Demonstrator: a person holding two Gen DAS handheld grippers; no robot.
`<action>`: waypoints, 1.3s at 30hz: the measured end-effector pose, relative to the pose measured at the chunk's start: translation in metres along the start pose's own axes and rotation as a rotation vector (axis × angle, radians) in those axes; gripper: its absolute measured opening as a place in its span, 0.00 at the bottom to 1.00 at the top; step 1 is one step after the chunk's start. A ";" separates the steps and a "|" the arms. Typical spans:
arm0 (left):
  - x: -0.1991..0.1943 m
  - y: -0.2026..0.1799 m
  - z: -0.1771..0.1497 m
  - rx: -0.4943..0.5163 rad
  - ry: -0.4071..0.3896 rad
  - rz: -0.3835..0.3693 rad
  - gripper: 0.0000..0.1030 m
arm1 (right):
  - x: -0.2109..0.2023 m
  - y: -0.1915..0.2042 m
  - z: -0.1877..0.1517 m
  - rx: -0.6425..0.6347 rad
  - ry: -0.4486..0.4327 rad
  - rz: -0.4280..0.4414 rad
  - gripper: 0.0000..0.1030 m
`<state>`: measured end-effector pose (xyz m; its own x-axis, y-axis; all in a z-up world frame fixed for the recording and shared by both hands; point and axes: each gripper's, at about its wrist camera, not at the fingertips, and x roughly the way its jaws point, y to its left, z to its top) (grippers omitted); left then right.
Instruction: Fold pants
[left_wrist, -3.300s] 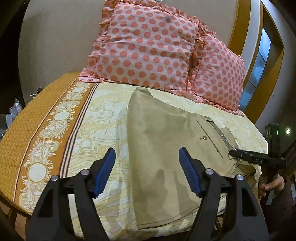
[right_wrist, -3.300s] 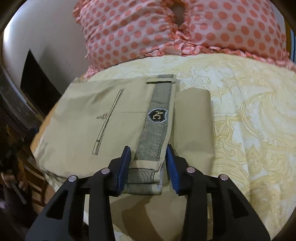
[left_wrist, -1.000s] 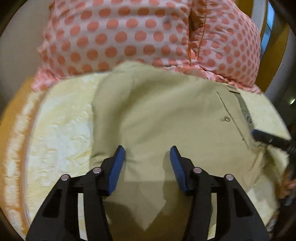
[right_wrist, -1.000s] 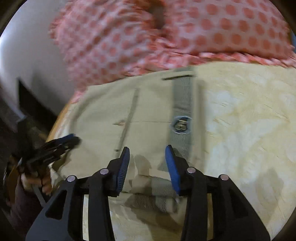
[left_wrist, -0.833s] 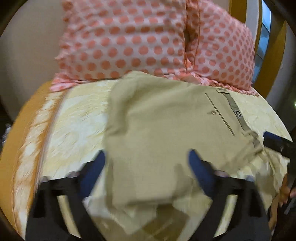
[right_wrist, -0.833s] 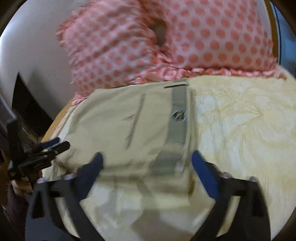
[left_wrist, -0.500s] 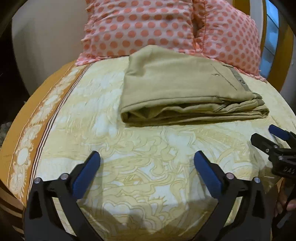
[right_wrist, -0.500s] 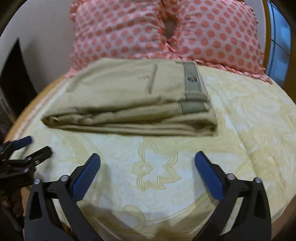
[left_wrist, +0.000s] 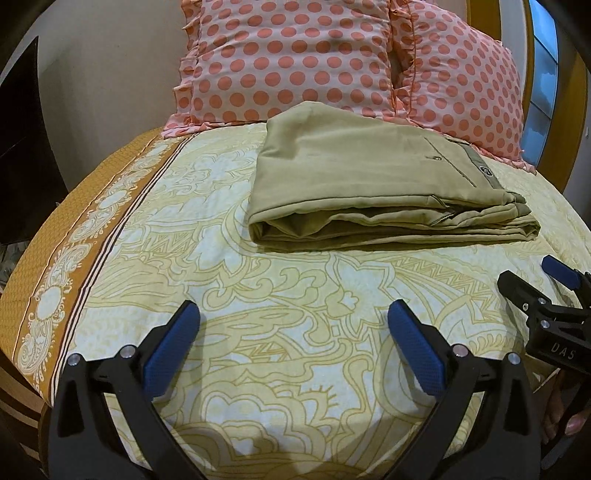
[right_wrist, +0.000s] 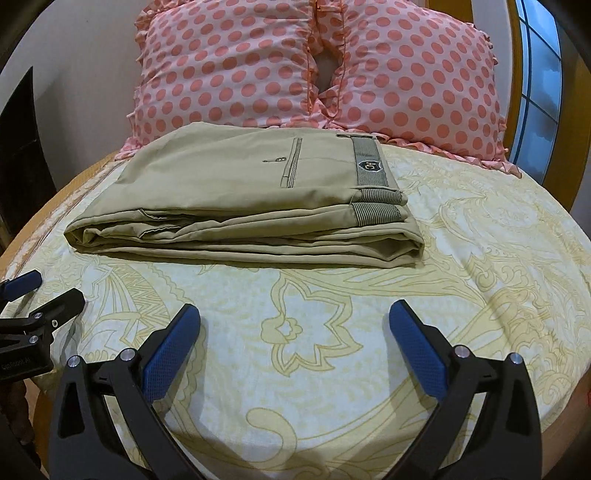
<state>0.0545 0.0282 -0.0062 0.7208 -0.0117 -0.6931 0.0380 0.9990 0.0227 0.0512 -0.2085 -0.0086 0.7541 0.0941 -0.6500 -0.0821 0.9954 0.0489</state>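
Note:
The khaki pants (left_wrist: 369, 184) lie folded in a flat stack on the bed, close to the pillows; they also show in the right wrist view (right_wrist: 251, 206), waistband to the right. My left gripper (left_wrist: 293, 321) is open and empty, well short of the pants' near edge. My right gripper (right_wrist: 293, 321) is open and empty, also back from the pants. Each gripper shows at the edge of the other's view: the right gripper (left_wrist: 535, 284) and the left gripper (right_wrist: 40, 291).
Two pink polka-dot pillows (left_wrist: 295, 59) (right_wrist: 406, 74) stand against the wall behind the pants. The yellow patterned bedsheet (left_wrist: 295, 295) has an orange border (left_wrist: 55, 258) on the left. A window (right_wrist: 535, 92) is at the far right.
Both grippers let go of the pants, opened wide and drew back toward the bed's near edge. The pants now lie folded in a stack by the pillows.

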 end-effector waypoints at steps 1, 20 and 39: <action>0.000 0.000 0.000 0.000 0.000 0.000 0.98 | 0.001 0.000 0.001 0.001 -0.001 0.000 0.99; 0.000 0.002 0.001 0.001 -0.005 -0.002 0.98 | 0.000 0.000 0.000 -0.002 -0.004 0.001 0.99; 0.000 0.003 0.002 0.000 -0.006 -0.002 0.98 | -0.001 0.000 0.000 -0.003 -0.009 0.002 0.99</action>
<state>0.0556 0.0311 -0.0048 0.7251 -0.0140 -0.6886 0.0398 0.9990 0.0216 0.0509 -0.2090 -0.0079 0.7599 0.0967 -0.6428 -0.0862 0.9951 0.0479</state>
